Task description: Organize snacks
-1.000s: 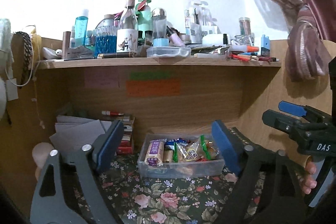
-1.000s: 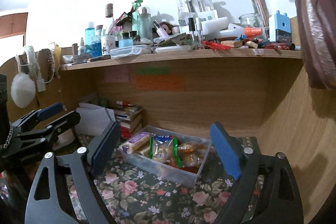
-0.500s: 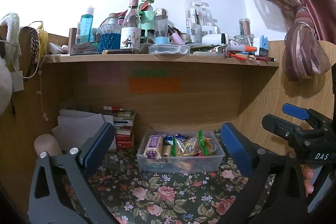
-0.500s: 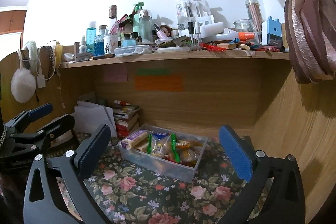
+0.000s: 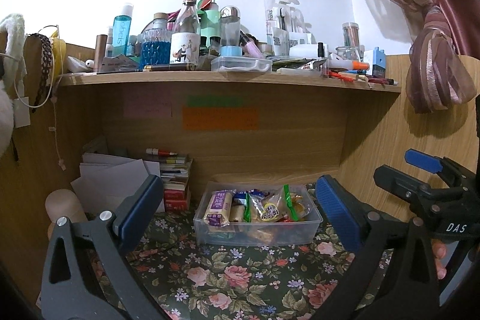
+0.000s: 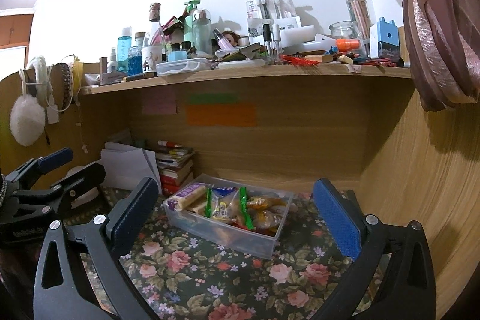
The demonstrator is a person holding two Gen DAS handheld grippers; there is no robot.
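Clear plastic snack box (image 5: 258,222): on the floral worktop (image 5: 240,281) under the shelf, packets heaped inside. Left claw (image 5: 237,209) and right claw (image 6: 235,209): both released, empty, short of box. Advice: square up, grip one protruding packet by its edge.

- A clear rectangular plastic tub (image 5: 258,227), lidless, sits flat on the floral-cloth desk (image 5: 240,275), close to the wooden back panel and filled with snacks.
- A purple-and-cream wrapped snack bar (image 5: 218,207) lies along the tub's left end, leaning on the rim.
- A transparent snack bag with green edge strips (image 5: 268,207) stands tilted in the middle.
- Orange and gold wrapped sweets (image 6: 267,210) fill the right part of the tub.
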